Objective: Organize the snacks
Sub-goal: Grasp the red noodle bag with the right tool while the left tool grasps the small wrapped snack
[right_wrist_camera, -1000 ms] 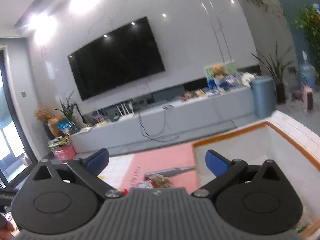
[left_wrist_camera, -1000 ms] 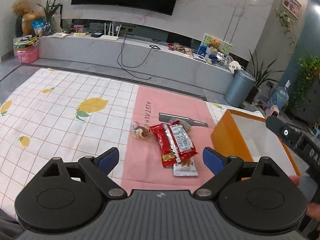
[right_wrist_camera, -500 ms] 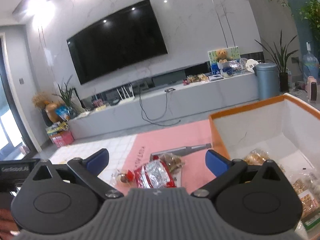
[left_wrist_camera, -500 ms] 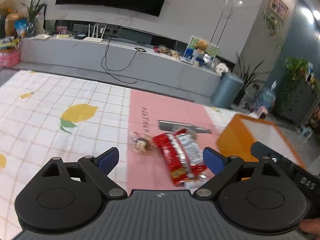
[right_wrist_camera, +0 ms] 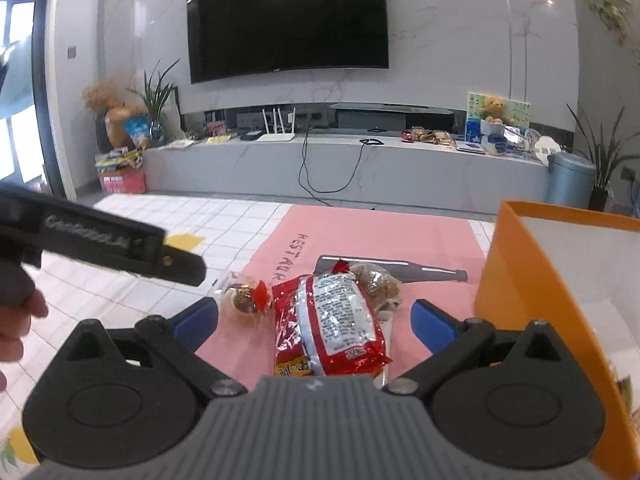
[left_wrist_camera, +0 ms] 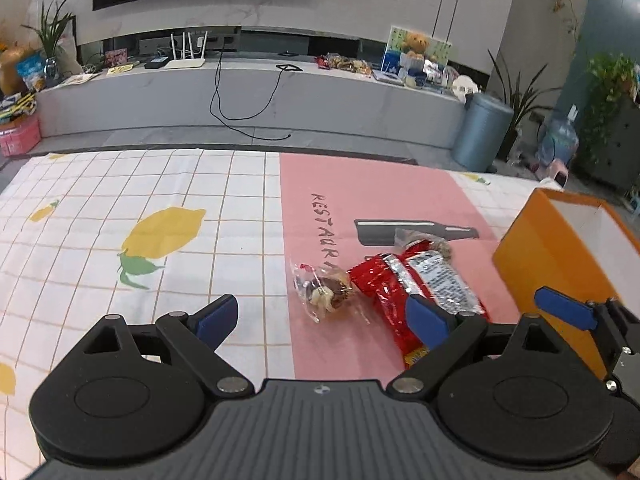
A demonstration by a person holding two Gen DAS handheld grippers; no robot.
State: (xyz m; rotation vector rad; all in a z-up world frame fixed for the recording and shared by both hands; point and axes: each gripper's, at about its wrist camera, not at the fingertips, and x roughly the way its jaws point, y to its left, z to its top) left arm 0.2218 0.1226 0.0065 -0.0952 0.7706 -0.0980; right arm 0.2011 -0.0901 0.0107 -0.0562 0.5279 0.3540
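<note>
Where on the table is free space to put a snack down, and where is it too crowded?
Free: the white checked cloth left of the pink mat, around the lemon print, and the mat's far strip. Crowded: between the clear-wrapped snack, the red packet and the orange box.

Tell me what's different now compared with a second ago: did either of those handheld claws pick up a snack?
No pickup yet. The right gripper tipped down from facing the TV wall and now frames the red snack packet between its open fingers. The left gripper drifted slightly, also open and empty. The red packet, the clear-wrapped snack and the orange box lie where they were on the pink mat.
</note>
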